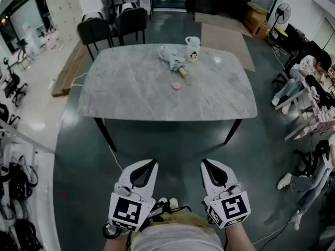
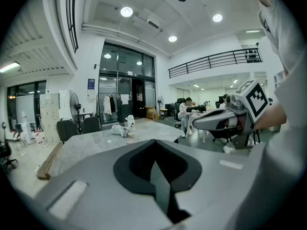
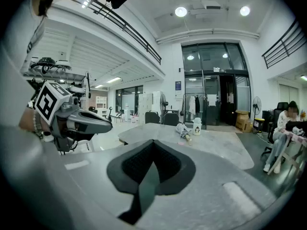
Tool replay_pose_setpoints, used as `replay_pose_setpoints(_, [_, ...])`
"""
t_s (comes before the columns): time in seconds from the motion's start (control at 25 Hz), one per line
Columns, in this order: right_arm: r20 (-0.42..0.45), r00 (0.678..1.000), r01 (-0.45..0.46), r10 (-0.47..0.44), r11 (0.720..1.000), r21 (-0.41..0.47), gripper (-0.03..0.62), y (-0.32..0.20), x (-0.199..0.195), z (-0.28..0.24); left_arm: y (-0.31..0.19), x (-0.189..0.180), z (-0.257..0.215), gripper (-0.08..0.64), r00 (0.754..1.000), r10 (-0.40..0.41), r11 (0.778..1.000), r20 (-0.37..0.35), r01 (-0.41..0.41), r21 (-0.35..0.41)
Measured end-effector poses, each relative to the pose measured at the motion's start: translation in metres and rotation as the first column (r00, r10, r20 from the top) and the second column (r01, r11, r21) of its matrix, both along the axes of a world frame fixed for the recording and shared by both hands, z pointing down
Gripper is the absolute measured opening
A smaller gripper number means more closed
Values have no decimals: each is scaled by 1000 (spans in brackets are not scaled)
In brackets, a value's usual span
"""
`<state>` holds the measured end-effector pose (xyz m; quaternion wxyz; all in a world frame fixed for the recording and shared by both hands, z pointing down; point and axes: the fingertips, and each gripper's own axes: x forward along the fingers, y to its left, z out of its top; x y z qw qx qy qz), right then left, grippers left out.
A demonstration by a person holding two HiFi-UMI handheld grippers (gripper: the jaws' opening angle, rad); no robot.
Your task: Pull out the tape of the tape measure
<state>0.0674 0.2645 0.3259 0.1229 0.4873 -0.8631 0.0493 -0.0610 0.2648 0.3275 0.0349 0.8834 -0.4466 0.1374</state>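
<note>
While the white left gripper point(image 1: 148, 166) and white right gripper point(image 1: 208, 166), at frame bottom, are pressed together and empty, the whole pull is left to do.

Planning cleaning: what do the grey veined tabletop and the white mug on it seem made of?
Grey veined tabletop: marble or a stone-look slab, smooth and faintly glossy, judging by its veining and sheen. White mug: probably glazed ceramic, smooth with a printed figure; plastic is possible.

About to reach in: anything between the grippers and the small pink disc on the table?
Nothing visible: the left gripper and right gripper hover short of the table; bare tabletop leads to the pink disc.
</note>
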Motion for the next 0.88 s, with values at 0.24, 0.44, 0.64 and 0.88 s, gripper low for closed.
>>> replay_pose_setpoints(0.24, [-11, 1000, 11, -11, 1000, -4, 0, -2, -2, 4, -3, -1, 5, 11, 1000, -12, 1000, -2, 12, -1])
replay_pose_setpoints(0.44, [-5, 1000, 1, -1, 1000, -5, 0, 0, 3, 4, -2, 4, 0, 11, 1000, 1, 1000, -1, -1, 8])
replay_pose_setpoints(0.64, [29, 1000, -8, 8, 1000, -11, 1, 1, 6, 3, -1, 7, -1, 11, 1000, -2, 1000, -12, 2, 13])
replay_pose_setpoints(0.88, [18, 1000, -20, 20, 1000, -6, 2, 6, 9, 3, 1, 8, -6, 11, 999, -17, 1000, -29, 18, 19])
